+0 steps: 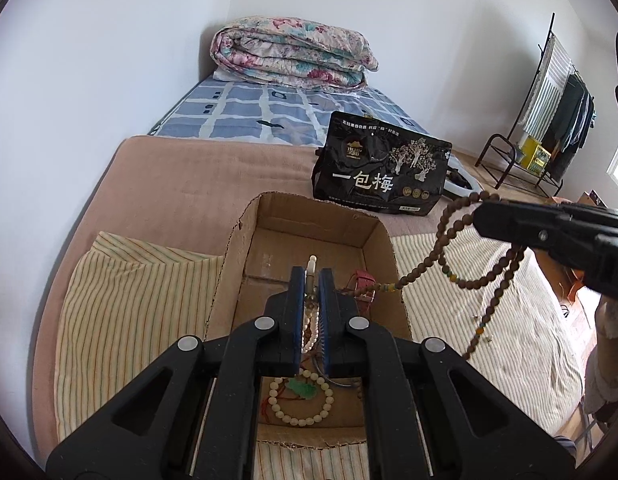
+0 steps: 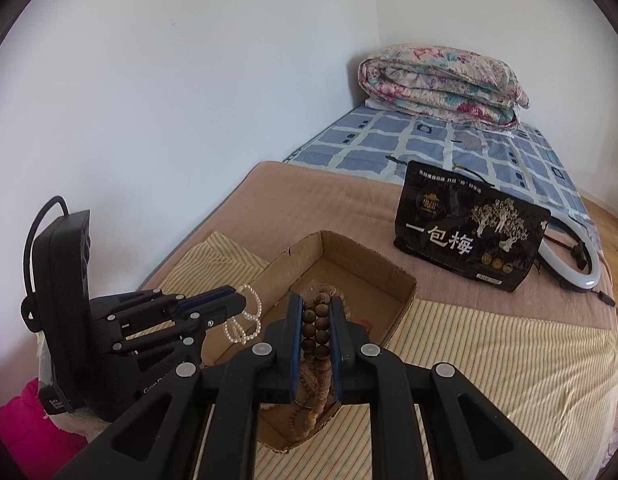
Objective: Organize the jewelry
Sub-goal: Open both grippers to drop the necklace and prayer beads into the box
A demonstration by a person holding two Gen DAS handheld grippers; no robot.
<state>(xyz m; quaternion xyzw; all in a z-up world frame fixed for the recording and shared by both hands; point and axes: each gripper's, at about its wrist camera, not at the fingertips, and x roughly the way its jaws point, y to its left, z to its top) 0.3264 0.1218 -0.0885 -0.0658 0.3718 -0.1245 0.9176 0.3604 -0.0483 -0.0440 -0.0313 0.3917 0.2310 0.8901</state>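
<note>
An open cardboard box (image 1: pixel 383 240) sits on a striped cloth on the bed; it also shows in the right wrist view (image 2: pixel 405 280). My left gripper (image 1: pixel 312 276) is shut on a white bead necklace (image 1: pixel 309 320) above the box; from the right wrist view the white beads (image 2: pixel 245 312) hang from it. My right gripper (image 2: pixel 316 304) is shut on a brown wooden bead necklace (image 2: pixel 315 322), whose long strand (image 1: pixel 441 240) trails down into the box. A white bead bracelet with a green pendant (image 1: pixel 303 390) and a pink watch strap (image 1: pixel 365 280) lie in the box.
A black snack bag (image 1: pixel 383 164) stands behind the box, with a white ring light (image 2: pixel 585 264) beside it. A folded floral quilt (image 1: pixel 293 54) lies at the bed's far end. A clothes rack (image 1: pixel 549 120) stands at right. The striped cloth (image 1: pixel 137 312) lies under the box.
</note>
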